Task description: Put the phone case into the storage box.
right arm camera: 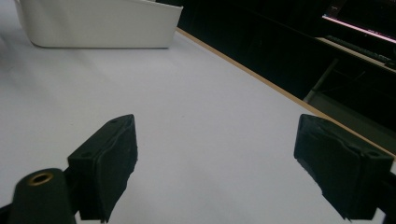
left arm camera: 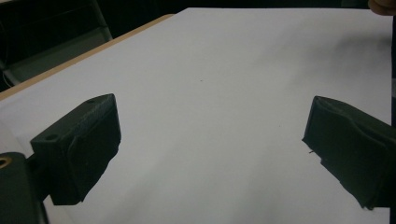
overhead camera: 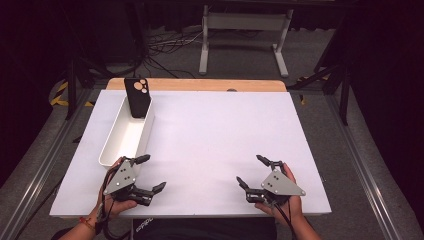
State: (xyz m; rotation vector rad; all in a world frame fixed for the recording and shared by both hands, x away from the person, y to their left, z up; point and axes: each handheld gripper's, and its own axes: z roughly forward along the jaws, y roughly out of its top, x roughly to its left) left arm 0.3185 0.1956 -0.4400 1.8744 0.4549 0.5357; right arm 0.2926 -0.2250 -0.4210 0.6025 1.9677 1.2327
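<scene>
The phone case [overhead camera: 138, 97] stands upright at the far end of the white bin [overhead camera: 116, 145], near the left gripper [overhead camera: 149, 173], which, like the right gripper [overhead camera: 251, 170], spreads its jaws wide above the white table [overhead camera: 210, 135], with dark floor around.

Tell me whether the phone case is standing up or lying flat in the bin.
Standing up. The black phone case leans on end against the far end of the white bin, its top edge rising above the rim.
</scene>
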